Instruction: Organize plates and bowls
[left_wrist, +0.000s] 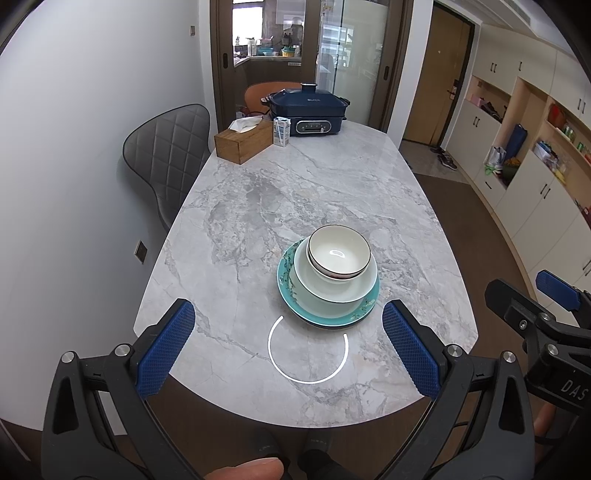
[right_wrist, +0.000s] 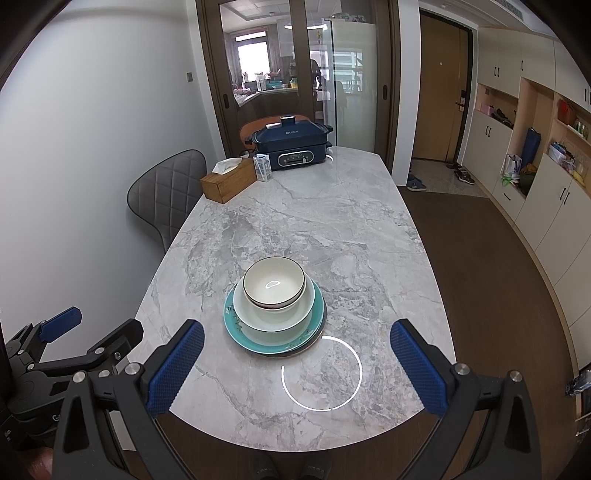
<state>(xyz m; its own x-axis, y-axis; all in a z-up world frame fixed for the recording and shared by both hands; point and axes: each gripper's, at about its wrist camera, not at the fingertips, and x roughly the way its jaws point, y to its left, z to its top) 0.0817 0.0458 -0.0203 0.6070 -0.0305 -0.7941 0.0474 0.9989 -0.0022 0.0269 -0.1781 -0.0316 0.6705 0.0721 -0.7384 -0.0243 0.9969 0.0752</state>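
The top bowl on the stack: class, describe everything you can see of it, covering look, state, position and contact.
The top bowl is small, round and glossy, seemingly ceramic, cream-white inside with a thin dark rim. It sits upright and empty, a light reflection in its bottom. It nests in a similar bowl whose rim shows just beneath, inside a wider pale bowl, all on a teal patterned plate near the marble table front edge. Neither gripper touches it.

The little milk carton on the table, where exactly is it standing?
The milk carton stands upright at the far end of the marble table, between the wooden tissue box to its left and the dark blue electric cooker to its right.
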